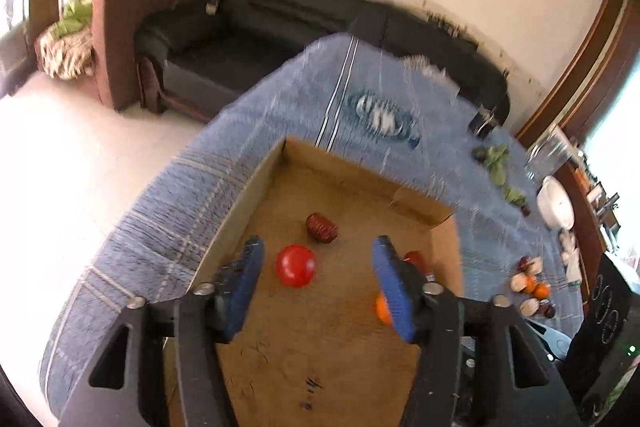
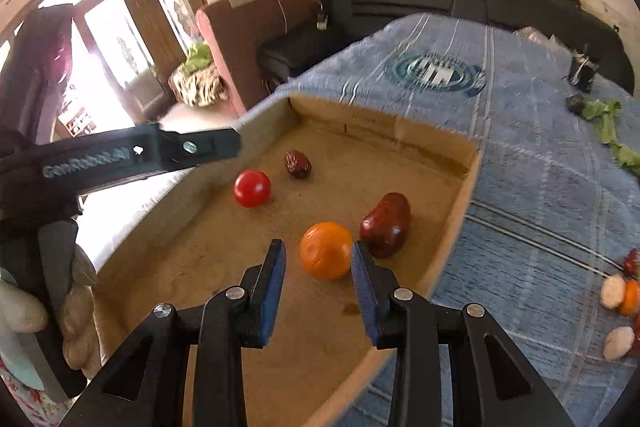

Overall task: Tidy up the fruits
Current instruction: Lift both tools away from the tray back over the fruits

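Observation:
An open cardboard box (image 1: 248,195) (image 2: 460,227) lies on the blue cloth. Inside are a red tomato (image 1: 295,265) (image 2: 252,188), a wrinkled dark date (image 1: 321,227) (image 2: 297,163), a larger dark red fruit (image 2: 386,223) (image 1: 416,261) and a small orange (image 2: 326,255) (image 1: 382,309). My left gripper (image 1: 319,247) hangs open over the box with nothing between its pads; the tomato lies on the floor beyond them. My right gripper (image 2: 319,253) is low over the box, jaws apart. The orange rests on the floor just past its tips, close to the right pad.
Loose fruit pieces (image 1: 532,287) (image 2: 620,299) lie on the cloth right of the box. Green leaves (image 2: 608,123) and a white bowl (image 1: 556,203) are farther right. A black sofa (image 1: 280,27) stands behind the table. A gloved hand (image 2: 24,311) holds the left tool.

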